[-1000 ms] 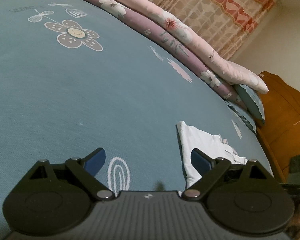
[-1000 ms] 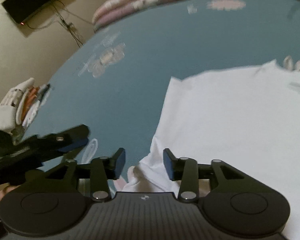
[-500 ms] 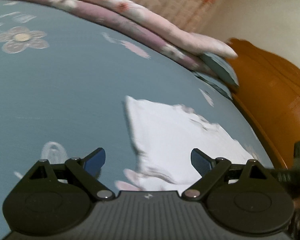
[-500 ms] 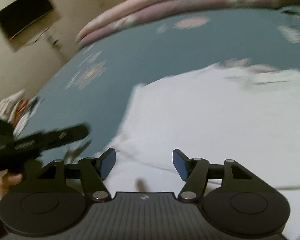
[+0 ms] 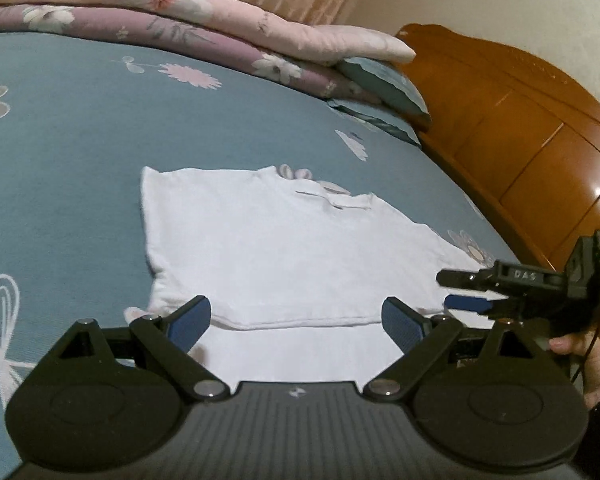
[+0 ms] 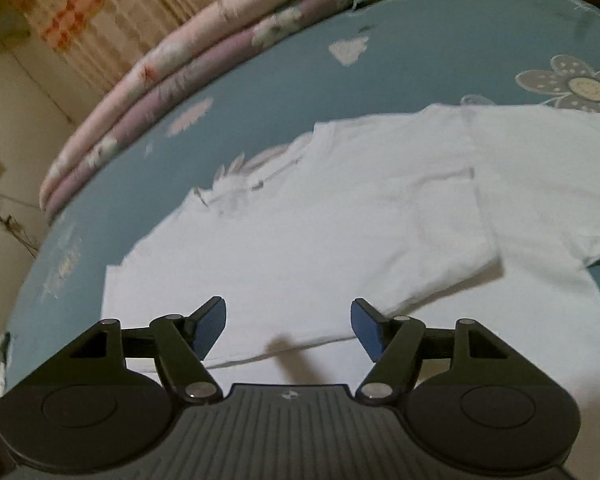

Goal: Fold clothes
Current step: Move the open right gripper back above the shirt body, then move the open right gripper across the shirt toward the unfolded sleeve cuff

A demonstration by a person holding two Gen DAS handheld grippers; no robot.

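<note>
A white T-shirt [image 5: 284, 248] lies flat on the blue bedsheet [image 5: 80, 128], with one side folded over its body. In the right wrist view the same T-shirt [image 6: 340, 220] fills the middle, a folded flap edge running down its right part. My left gripper [image 5: 296, 320] hovers open above the shirt's near hem, nothing between its fingers. My right gripper [image 6: 286, 328] is open too, over the shirt's near edge. The right gripper [image 5: 472, 292] also shows at the right of the left wrist view, held by a hand [image 5: 584, 360].
Folded pink and purple quilts [image 5: 188, 20] lie along the far side of the bed, with blue pillows [image 5: 384, 88] beside them. A wooden headboard [image 5: 520, 128] rises on the right. The bedsheet [image 6: 260, 88] carries flower prints.
Both grippers swung toward the shirt, which now fills each view. The right gripper's fingers widened from a narrow gap. The left gripper stayed open.
</note>
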